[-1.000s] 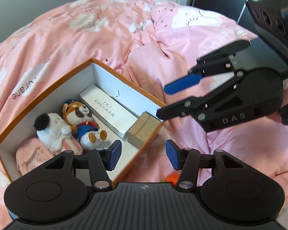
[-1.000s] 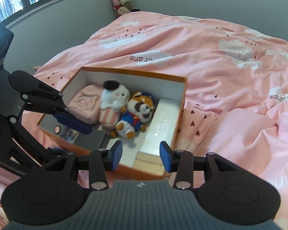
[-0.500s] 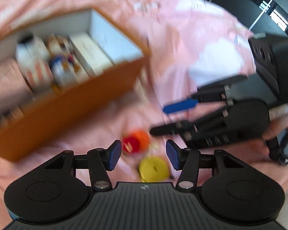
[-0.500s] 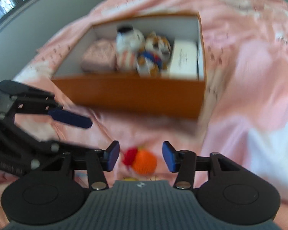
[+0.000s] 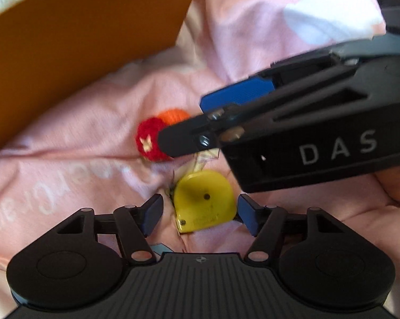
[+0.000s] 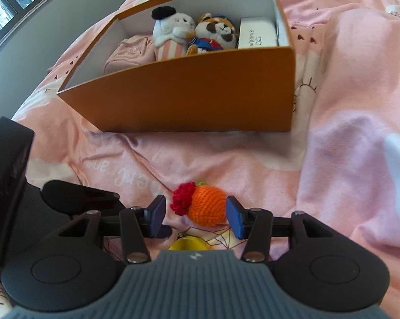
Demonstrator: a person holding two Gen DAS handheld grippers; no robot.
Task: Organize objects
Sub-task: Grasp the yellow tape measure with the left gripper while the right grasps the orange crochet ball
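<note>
The bed is carrying it all, its pink quilt lying rumpled, with white cloud shapes and pale lettering showing across the folds. The orange box is sitting open on the quilt toward the far side, tilted a little in the soft cover. Nearer in, the crocheted orange ball is resting on the quilt, with a red crocheted piece touching its left side. Just this side of them, the yellow tape measure is lying flat on the quilt, on top of a bit of clear printed wrapping.
</note>
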